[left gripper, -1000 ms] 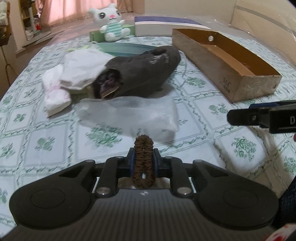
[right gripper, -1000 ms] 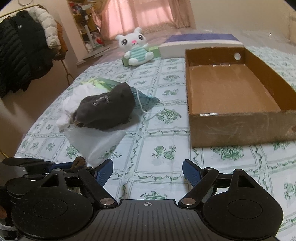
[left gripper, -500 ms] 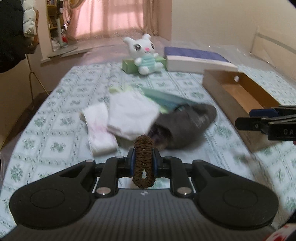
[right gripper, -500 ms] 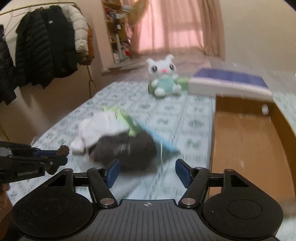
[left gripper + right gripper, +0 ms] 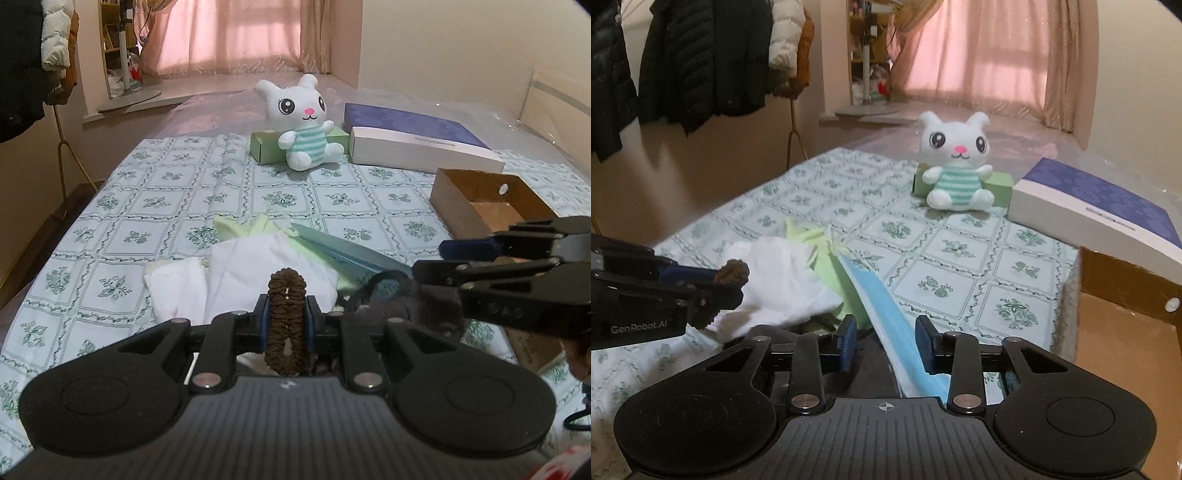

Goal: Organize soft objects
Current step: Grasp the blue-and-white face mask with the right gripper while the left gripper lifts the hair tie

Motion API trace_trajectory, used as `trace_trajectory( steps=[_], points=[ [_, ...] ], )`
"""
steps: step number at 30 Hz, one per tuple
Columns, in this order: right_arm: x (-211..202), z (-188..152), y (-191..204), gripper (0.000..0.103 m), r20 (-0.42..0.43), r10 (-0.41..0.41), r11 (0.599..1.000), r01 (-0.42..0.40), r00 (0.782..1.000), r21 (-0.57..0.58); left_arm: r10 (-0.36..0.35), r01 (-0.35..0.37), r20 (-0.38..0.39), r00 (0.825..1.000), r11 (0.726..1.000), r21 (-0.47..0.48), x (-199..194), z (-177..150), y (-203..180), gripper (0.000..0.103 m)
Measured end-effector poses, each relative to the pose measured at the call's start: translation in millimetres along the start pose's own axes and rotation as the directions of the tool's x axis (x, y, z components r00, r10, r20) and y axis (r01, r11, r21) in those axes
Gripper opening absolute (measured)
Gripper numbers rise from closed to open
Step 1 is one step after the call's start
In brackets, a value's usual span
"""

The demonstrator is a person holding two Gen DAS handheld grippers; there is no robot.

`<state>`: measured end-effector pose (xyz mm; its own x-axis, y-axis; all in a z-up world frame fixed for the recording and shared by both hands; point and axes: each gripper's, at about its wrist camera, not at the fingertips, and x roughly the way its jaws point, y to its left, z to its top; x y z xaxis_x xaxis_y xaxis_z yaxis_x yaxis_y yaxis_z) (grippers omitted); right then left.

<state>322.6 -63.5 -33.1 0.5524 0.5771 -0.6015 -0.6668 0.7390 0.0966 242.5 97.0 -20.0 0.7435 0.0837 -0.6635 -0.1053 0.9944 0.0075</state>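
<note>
Clearly the step in hand is carrying: the left gripper (image 5: 287, 325) is clamped on a brown ribbed fabric hair scrunchie (image 5: 287, 317), which stands upright between its blue pads, lifted above the heap of soft things. The right gripper (image 5: 885, 345) has its jaws apart and holds nothing, though a light blue surgical mask (image 5: 882, 306) runs through the gap between them without being pinched, as far as can be told.

The likely destination is the shallow brown cardboard box (image 5: 476, 206) at the right of the bed, which looks empty in the part that shows. The next move would call for swinging the scrunchie rightward over the box's near wall and parting the pads only once it is above the floor of the box.

The right gripper itself lies across that path, between the scrunchie and the box, so it would have to give way. Below sit a white folded cloth (image 5: 258, 269), a pale green cloth (image 5: 820, 254) and a dark grey soft item (image 5: 410, 314), all yet to be sorted. Far off, a white plush rabbit in a striped green shirt (image 5: 301, 122) leans on a green carton (image 5: 266, 146), beside a flat white-and-purple box (image 5: 413, 140).
</note>
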Motion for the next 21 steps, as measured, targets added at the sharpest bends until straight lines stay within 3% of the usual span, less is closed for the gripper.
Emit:
trace_trajectory(
  steps=[5, 6, 7, 13, 21],
  points=[
    [22.3, -0.3, -5.8, 0.023, -0.044, -0.006, 1.0, 0.006, 0.999, -0.003, -0.001, 0.001, -0.011, 1.0, 1.0, 0.001, 12.6, 4.6, -2.7, 0.017],
    [24.7, -0.6, -7.2, 0.008, -0.047, -0.003, 1.0, 0.003, 0.999, -0.002, 0.0, 0.001, -0.013, 1.0, 1.0, 0.004, 14.3, 5.1, -3.5, 0.017],
    [27.4, -1.4, -8.9, 0.001, -0.051, -0.003, 1.0, 0.003, 0.999, 0.0, 0.0, 0.0, -0.014, 1.0, 1.0, 0.005, 15.3, 6.0, -4.5, 0.017],
    [22.1, -3.0, -21.9, 0.0, -0.02, 0.006, 0.999, -0.005, 1.0, 0.051, 0.0, 0.0, -0.011, 1.0, 1.0, 0.014, 15.4, 11.3, -11.1, 0.017],
    [-25.2, 10.7, -44.3, 0.0, 0.095, -0.022, 0.989, 0.007, 0.995, 0.151, -0.027, 0.026, 0.03, 0.999, 0.999, 0.039, -1.7, 27.8, -30.0, 0.017]
  ],
)
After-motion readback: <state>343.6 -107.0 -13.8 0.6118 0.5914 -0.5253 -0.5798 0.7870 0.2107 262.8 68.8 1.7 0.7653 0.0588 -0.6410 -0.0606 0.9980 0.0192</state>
